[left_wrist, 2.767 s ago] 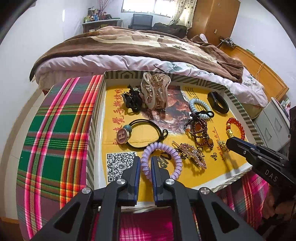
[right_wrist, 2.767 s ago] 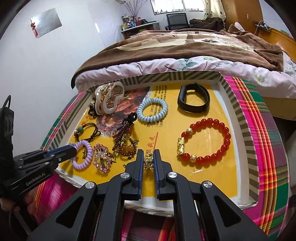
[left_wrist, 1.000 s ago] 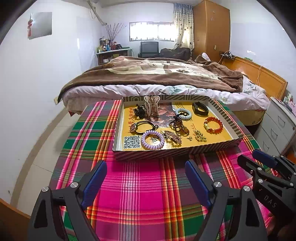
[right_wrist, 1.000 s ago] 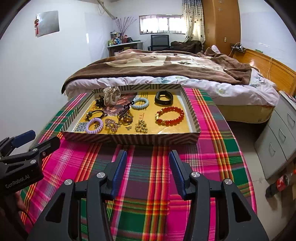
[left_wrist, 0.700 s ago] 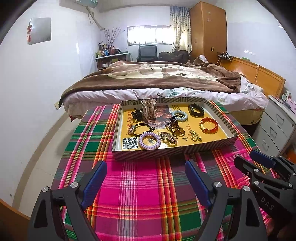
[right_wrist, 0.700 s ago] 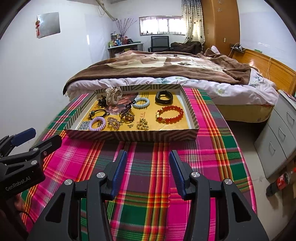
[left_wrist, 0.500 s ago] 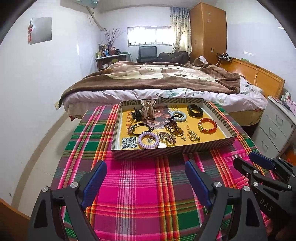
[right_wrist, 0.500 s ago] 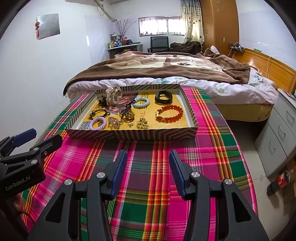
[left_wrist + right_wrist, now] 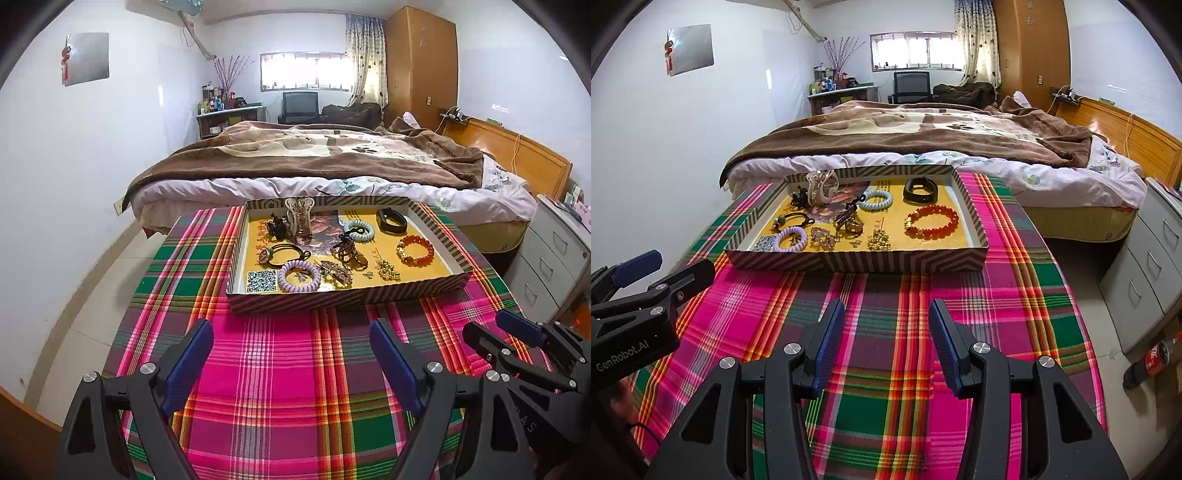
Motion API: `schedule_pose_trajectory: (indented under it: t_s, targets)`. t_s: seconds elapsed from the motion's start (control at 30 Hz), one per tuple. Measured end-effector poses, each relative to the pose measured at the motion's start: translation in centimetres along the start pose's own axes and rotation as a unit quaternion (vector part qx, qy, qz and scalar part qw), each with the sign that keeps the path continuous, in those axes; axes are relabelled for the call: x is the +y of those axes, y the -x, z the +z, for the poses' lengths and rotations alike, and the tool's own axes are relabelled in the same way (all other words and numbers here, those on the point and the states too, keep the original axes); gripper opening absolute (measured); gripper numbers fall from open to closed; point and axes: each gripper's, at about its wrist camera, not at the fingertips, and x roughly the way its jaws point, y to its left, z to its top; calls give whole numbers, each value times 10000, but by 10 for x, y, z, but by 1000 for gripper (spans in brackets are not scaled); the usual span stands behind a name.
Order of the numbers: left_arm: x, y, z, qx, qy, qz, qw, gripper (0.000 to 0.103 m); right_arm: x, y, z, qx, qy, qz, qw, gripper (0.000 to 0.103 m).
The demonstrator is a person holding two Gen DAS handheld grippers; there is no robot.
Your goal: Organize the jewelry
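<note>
My left tongs point(image 9: 291, 354) and right tongs point(image 9: 886, 339) hung wide apart and empty over the plaid worktop point(image 9: 886, 306), well short of the tray point(image 9: 347, 295); its near wall hid the front of the floor, where the purple coil tie point(image 9: 299, 276), gold charms point(image 9: 388, 268) and red bead bracelet point(image 9: 932, 221) lay

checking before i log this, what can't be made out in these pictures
- Left wrist view: QR code too small to read.
- Both views: tangled beaded piece, unclear whether one item or several.
- Right wrist view: bottle on the floor, partly cut off by the fisheye edge.
- Both views: tray print partly covered by jewelry.
</note>
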Motion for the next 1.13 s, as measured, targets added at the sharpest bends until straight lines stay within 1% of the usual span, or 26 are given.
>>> schedule_pose_trajectory:
  t_s: [0.13, 0.5, 0.87, 1.13]
  targets:
    - [-2, 2, -1, -21, -83, 171, 9998, 86, 1, 1, -1, 11, 6, -1, 10000, 48]
    - [4, 2, -3, 2, 22, 83, 10000, 86, 3, 0, -4, 40, 23, -1, 10000, 48]
    - [8, 2, -3, -5, 123, 122, 9999, 86, 5, -2, -7, 74, 5, 14, 10000, 48]
    - [7, 2, -3, 9, 101, 126, 9999, 86, 3, -3, -8, 84, -10, 14, 10000, 48]
